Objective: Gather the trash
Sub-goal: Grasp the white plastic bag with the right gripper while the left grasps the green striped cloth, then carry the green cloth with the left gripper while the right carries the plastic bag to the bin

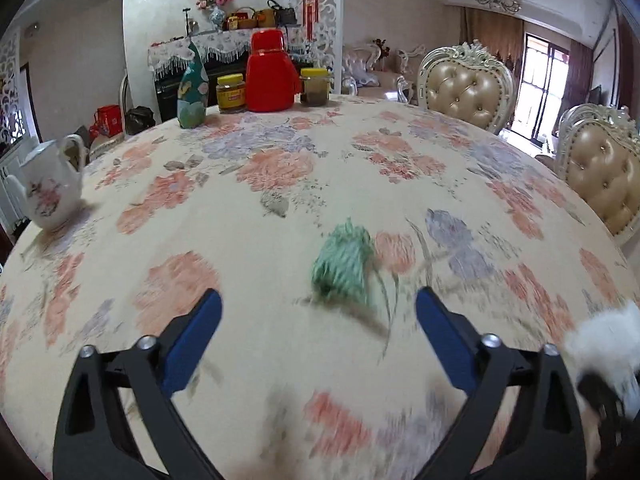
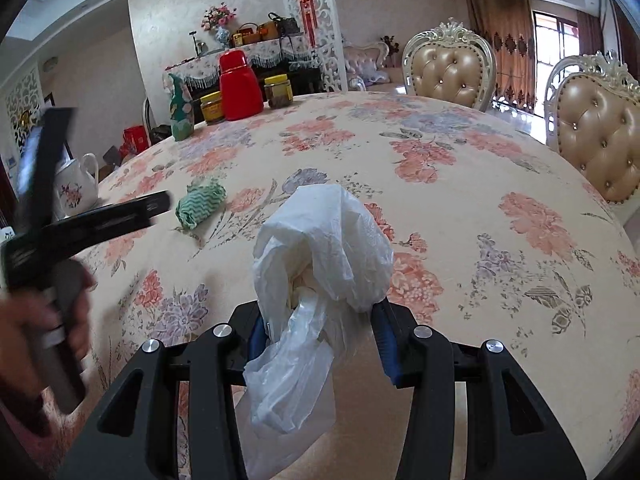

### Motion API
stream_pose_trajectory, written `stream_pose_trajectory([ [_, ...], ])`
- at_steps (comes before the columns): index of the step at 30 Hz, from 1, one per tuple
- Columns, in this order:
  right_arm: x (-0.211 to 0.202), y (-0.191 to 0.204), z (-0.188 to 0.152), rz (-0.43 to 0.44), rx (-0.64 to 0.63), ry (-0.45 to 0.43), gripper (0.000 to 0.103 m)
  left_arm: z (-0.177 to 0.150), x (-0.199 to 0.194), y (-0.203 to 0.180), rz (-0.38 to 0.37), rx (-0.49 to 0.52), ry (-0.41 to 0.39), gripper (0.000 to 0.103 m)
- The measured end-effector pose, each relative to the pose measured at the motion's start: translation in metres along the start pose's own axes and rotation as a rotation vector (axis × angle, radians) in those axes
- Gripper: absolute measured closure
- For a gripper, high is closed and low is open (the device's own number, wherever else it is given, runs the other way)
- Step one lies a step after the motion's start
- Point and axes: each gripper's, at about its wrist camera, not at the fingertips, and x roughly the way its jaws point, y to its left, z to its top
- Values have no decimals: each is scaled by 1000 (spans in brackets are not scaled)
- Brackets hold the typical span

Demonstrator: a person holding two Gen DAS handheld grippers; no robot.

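Note:
A crumpled green patterned wad (image 1: 344, 268) lies on the floral tablecloth (image 1: 280, 184), just ahead of and between the blue pads of my left gripper (image 1: 319, 293), which stands open and touches nothing. The right wrist view also shows the wad (image 2: 200, 204), with the left gripper (image 2: 118, 156) in a person's hand (image 2: 60, 320) beside it. My right gripper (image 2: 318, 316) is shut on a white plastic bag (image 2: 328, 240) that bulges above its fingers and hangs below them. In the left wrist view the bag (image 1: 600, 332) is a blur at the right edge.
A white floral teapot (image 1: 52, 192) stands at the table's left edge. At the far edge stand a green bottle (image 1: 193, 92), a red thermos (image 1: 270, 76) and two yellow-lidded jars (image 1: 231, 94). Padded chairs (image 1: 466, 84) line the right side.

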Motion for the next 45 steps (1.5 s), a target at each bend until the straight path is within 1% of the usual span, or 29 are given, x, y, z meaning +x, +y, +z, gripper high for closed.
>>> stream_pose_trajectory([
  [1,0,-1,0,3,5,-1,59,3,8,-2,0,-2,13,19],
  [2,0,-2,0,7,10,-2,59,6,16,-4,-1,-3,27,26],
  [3,-1,-4,0,11,15,-3,59,10,28,-7,-1,2,49,29],
  [7,0,-10,0,34,45,0,59,19,58,-18,29,55,113,31],
  [9,0,-13,-1,46,61,0,59,21,72,-20,28,70,149,39],
  [10,0,-14,0,49,65,-1,59,22,78,-20,30,74,162,41],
  [11,0,-14,0,52,66,-1,59,21,82,-19,31,78,178,51],
  [12,1,-14,0,56,66,0,59,19,85,-19,18,81,196,66],
  [13,1,-14,0,58,66,0,59,18,82,-18,6,80,185,69],
  [14,0,-13,-1,58,66,-1,59,17,79,-17,12,87,182,72],
  [17,-1,-13,0,59,65,-4,59,7,52,-15,-20,77,143,74],
  [22,0,-11,0,52,56,0,59,-25,-18,-11,-48,44,50,74],
  [26,1,-6,0,33,28,5,59,-54,-66,-12,-69,17,-3,74],
  [30,3,-3,0,15,13,11,59,-81,-104,-14,-52,15,-67,74],
  [31,3,-3,0,12,11,13,59,-86,-111,-13,-47,12,-80,74],
  [33,4,0,-1,4,2,18,59,-93,-118,-10,-52,0,-82,74],
  [38,4,13,-2,35,-69,26,59,-104,-129,0,-46,-11,-81,74],
  [40,-6,19,-8,32,-91,24,59,-108,-138,4,-45,-9,-88,73],
  [43,-29,23,-16,85,-65,12,59,-117,-152,9,-35,1,-102,73],
  [45,-46,30,-24,79,-94,-5,58,-122,-158,12,-40,-1,-102,73],
])
